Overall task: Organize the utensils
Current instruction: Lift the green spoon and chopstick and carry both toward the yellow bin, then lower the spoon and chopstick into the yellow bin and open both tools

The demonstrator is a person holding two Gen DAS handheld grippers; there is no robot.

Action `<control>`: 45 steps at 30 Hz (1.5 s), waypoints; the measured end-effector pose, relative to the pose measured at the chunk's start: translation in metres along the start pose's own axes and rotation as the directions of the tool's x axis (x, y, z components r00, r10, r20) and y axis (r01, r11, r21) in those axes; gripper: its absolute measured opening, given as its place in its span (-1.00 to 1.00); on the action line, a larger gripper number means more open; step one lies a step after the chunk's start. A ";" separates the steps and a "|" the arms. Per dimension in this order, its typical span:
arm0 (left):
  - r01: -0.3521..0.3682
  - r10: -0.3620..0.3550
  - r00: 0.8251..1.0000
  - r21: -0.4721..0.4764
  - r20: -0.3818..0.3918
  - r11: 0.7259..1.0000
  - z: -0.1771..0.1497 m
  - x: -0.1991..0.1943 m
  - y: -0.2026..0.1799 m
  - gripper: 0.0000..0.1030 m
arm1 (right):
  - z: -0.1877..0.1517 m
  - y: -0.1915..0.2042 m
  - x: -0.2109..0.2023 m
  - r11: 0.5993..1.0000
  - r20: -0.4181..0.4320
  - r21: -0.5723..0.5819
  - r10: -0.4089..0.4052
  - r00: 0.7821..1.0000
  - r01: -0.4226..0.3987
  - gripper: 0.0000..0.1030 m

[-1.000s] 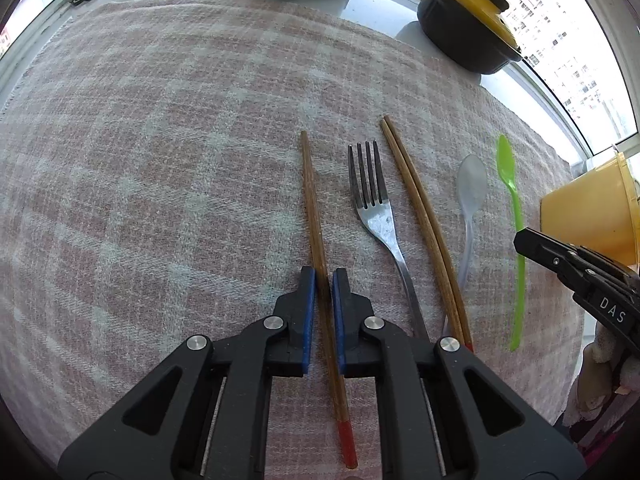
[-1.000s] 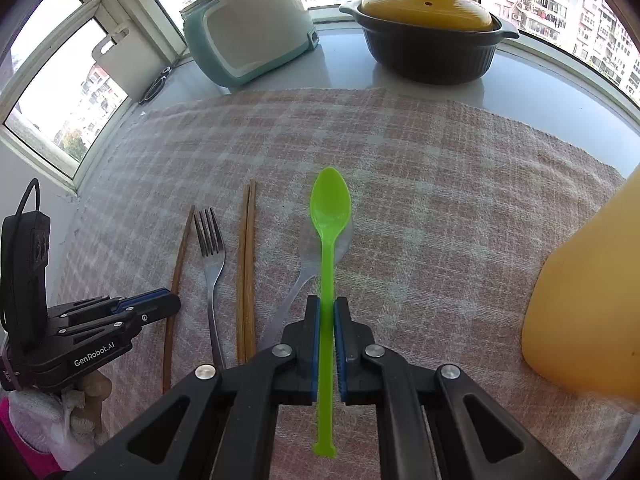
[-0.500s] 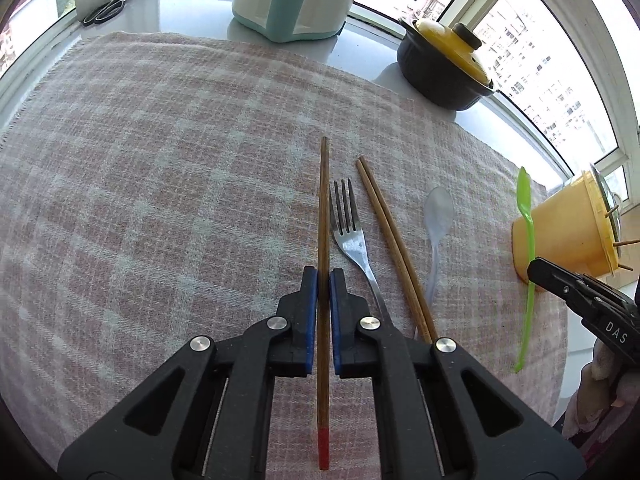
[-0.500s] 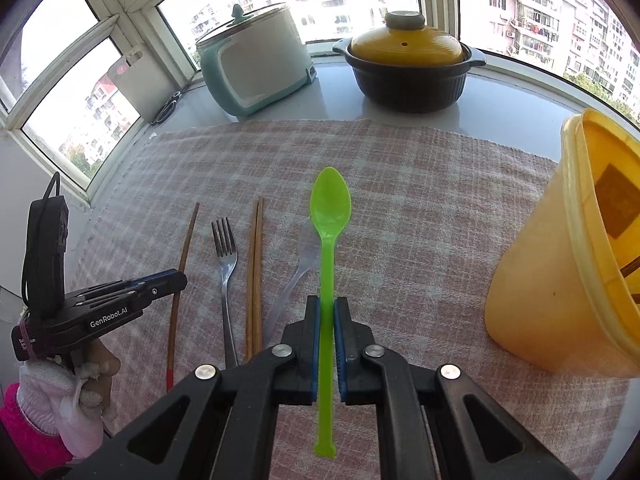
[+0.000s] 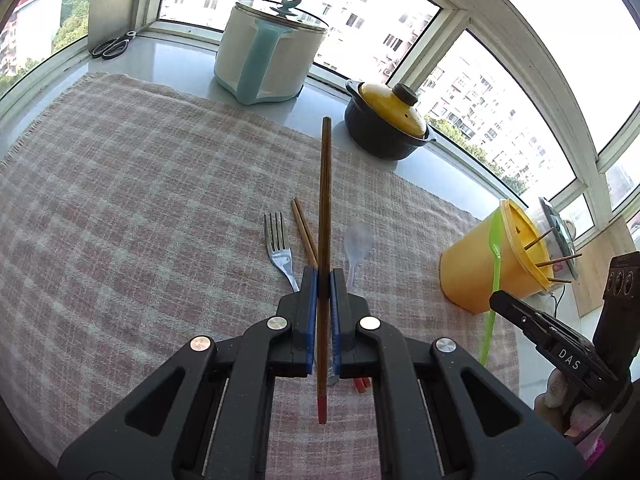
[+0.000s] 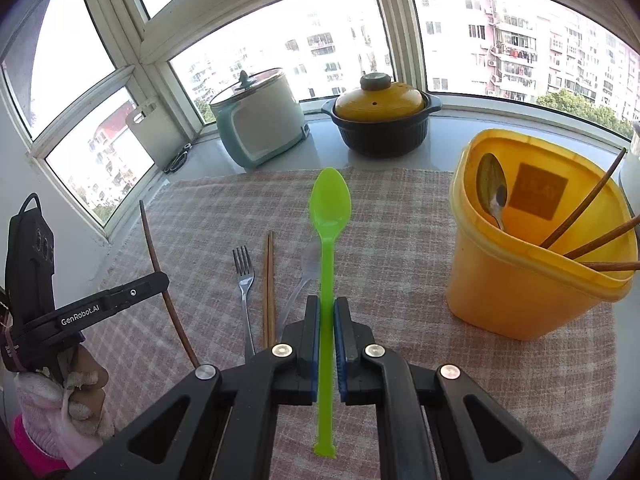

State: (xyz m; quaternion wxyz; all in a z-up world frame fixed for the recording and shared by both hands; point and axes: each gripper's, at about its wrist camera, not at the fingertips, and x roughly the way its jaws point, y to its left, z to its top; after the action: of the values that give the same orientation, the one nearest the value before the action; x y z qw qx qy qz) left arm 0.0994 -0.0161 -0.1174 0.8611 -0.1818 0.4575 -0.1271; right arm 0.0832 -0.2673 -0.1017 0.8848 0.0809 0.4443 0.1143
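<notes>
My right gripper (image 6: pixel 327 308) clamps slim green plastic spoon (image 6: pixel 329 216), bowl forward; tall yellow plastic bucket (image 6: pixel 516 280) sits close, forward-right. My left gripper (image 5: pixel 323 280) clamps brown wooden chopstick (image 5: pixel 324 200); bucket lies farther right.

Green spoon (image 6: pixel 329 216) – yellow bucket (image 6: pixel 516 292) – pink-white checked cloth (image 5: pixel 120 200) – blue tool pads (image 6: pixel 316 336).

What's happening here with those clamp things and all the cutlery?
A person is tidying utensils into the yellow container. The left hand-held gripper is shut on a single dark chopstick, and the right hand-held gripper is shut on a green plastic spoon, both lifted off the checked cloth. A fork, a chopstick pair and a clear plastic spoon lie there, not yet collected.
</notes>
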 end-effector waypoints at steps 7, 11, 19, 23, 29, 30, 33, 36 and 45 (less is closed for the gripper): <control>0.069 -0.070 0.997 0.050 0.031 0.996 -0.001 -0.019 -0.036 -0.93 | -0.005 -0.012 -0.034 0.999 0.073 0.032 -0.019 0.997 0.017 -0.92; 0.106 -0.110 0.993 0.084 0.050 0.991 0.005 -0.027 -0.057 -0.93 | -0.005 -0.023 -0.058 0.998 0.120 0.059 -0.030 0.992 0.023 -0.92; 0.174 -0.187 0.979 0.138 0.085 0.975 0.023 -0.033 -0.100 -0.93 | -0.001 -0.051 -0.099 0.993 0.197 0.101 -0.073 0.978 0.054 -0.92; 0.203 -0.220 0.970 0.161 0.099 0.966 0.031 -0.033 -0.120 -0.93 | 0.003 -0.064 -0.114 0.991 0.225 0.113 -0.095 0.970 0.071 -0.92; 0.234 -0.258 0.959 0.188 0.115 0.954 0.045 -0.029 -0.147 -0.93 | 0.011 -0.082 -0.126 0.988 0.253 0.134 -0.115 0.960 0.083 -0.92; 0.239 -0.264 0.957 0.192 0.118 0.952 0.047 -0.028 -0.151 -0.93 | 0.013 -0.085 -0.128 0.987 0.259 0.134 -0.119 0.959 0.086 -0.92; 0.247 -0.277 0.953 0.208 0.127 0.946 0.055 -0.024 -0.164 -0.93 | 0.020 -0.091 -0.133 0.987 0.275 0.133 -0.128 0.953 0.094 -0.92; 0.255 -0.288 0.949 0.219 0.133 0.942 0.060 -0.020 -0.177 -0.93 | 0.027 -0.097 -0.135 0.986 0.288 0.132 -0.137 0.948 0.103 -0.92; 0.270 -0.306 0.942 0.234 0.136 0.934 0.081 0.001 -0.208 -0.93 | 0.055 -0.106 -0.132 0.987 0.324 0.113 -0.143 0.935 0.112 -0.92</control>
State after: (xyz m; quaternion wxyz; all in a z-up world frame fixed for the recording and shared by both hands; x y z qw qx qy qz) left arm 0.1566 -0.1878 0.0127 0.8833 -0.1643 0.3345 -0.2845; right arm 0.0651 -0.4077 0.0064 0.9477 0.1107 0.2987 0.0208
